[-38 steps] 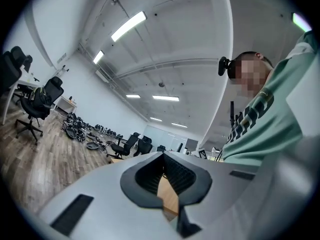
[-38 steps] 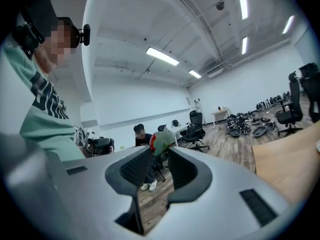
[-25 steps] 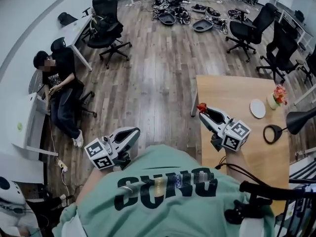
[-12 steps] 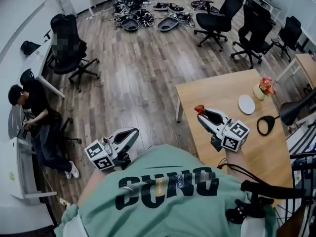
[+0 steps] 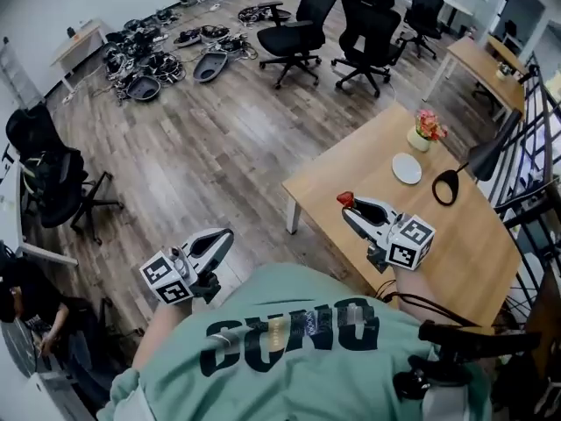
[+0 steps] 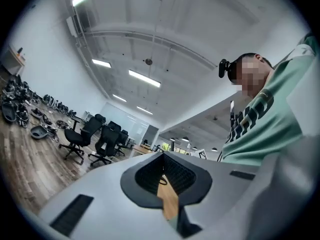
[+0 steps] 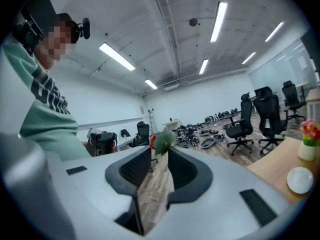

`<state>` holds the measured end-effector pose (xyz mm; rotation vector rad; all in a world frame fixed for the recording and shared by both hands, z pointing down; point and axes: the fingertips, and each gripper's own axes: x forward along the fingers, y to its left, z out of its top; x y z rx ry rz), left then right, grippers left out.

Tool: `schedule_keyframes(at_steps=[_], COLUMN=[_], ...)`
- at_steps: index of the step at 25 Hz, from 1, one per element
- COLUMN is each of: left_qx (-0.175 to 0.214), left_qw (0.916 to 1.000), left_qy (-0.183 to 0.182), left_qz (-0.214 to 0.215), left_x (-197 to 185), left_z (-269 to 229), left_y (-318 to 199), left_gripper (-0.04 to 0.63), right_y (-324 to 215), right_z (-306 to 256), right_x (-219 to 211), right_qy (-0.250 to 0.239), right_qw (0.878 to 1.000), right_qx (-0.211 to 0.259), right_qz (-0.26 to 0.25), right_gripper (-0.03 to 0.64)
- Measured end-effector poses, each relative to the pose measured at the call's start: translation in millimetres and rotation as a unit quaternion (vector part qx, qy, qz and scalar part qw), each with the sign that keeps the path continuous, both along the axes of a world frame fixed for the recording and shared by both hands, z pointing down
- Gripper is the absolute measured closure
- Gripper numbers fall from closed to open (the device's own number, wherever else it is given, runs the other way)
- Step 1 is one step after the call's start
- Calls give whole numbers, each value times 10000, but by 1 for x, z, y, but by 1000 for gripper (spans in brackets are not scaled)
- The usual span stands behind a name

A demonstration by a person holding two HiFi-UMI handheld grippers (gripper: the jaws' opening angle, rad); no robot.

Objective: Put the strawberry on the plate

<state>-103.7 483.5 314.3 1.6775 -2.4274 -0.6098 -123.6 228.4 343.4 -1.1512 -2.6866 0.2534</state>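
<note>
A red strawberry [image 5: 344, 199] with green leaves [image 7: 162, 140] is pinched at the tips of my right gripper [image 5: 349, 205], which is shut on it and held over the near left part of the wooden table [image 5: 351, 160]. In the right gripper view the fruit sticks up between the jaws of my right gripper [image 7: 160, 150]. A small white plate [image 5: 406, 167] lies farther along the table, also low at the right in the right gripper view as the plate [image 7: 300, 180]. My left gripper [image 5: 219, 238] hangs over the floor to the left, shut and holding nothing; its tips [image 6: 162, 156] meet.
A vase of flowers [image 5: 424, 131] stands just beyond the plate, and a black desk lamp [image 5: 456, 179] leans over the table at its right. Black office chairs [image 5: 302, 24] and piles of gear [image 5: 149, 60] sit on the wooden floor beyond. A railing [image 5: 535, 139] runs along the right.
The head view has swung round, so the table and plate now sit higher and more central. Both grippers keep their pose; the strawberry stays in the right jaws.
</note>
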Motion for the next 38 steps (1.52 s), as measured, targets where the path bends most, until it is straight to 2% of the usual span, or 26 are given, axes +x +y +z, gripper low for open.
schedule_keyframes(at_steps=[6,10,23,29,32,35,38], left_qx=[62,-58,-643,-1011,-917,-869,-712], left_qw=[9962,9922,9828,9663,9588,9461,9329], left_qy=[199,226,237,362,496,539,607], left_qz=[845,1228,1715,2340,2643,3073,3477], left_x=[-35,-52,-117,-128,-139,-149,-179], left_z=[11,13,-4,16,22,29,32], left_y=[-32,-70,-257,-319,-339,-355,-357], left_gripper=[591,591,591,591,591,591,591], right_y=[-30,-63,-225,-278,-294,-299,-294], right_z=[8,15,39,66,78,84,74], right_x=[2,-2,-62,-54,-42,-34,-47], right_qy=[227,239,-90,-37,140,270,268], right_qw=[9966,9936,9889,9774,9672,9568,9478], right_qx=[56,-25,-539,-859,-981,-953,-753], right_qz=[792,1099,1382,1933,2340,2732,3088], right_gripper=[505,505,505,505,505,505,505])
